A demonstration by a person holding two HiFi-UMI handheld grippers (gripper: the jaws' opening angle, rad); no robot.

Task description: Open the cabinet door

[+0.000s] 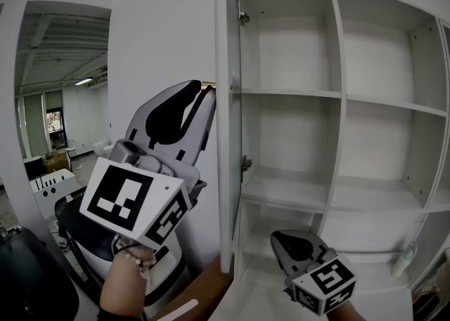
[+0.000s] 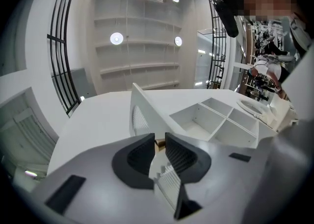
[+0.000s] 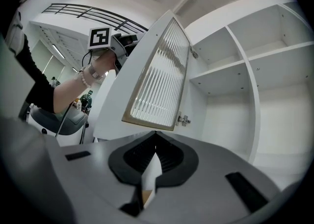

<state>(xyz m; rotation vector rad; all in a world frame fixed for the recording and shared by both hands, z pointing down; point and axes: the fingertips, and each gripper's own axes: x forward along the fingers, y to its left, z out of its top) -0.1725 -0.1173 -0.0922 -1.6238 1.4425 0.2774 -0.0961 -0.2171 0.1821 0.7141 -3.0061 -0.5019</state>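
Well, we see the cabinet door (image 1: 226, 123) edge-on left of the shelves (image 1: 295, 93); our raised left claw (image 1: 204, 92) pinches its handle (image 1: 208, 86), right claw (image 1: 281, 239) low, pressed together.

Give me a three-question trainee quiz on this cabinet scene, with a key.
1. True or false: the cabinet door is shut.
2. Pick one. Between the left gripper's jaws sits: A, a shelf board; B, the door's handle; C, a hinge.
3. In one word, how do the right gripper's jaws stand?

Key
1. False: it stands open, edge-on in the head view.
2. B.
3. Together.
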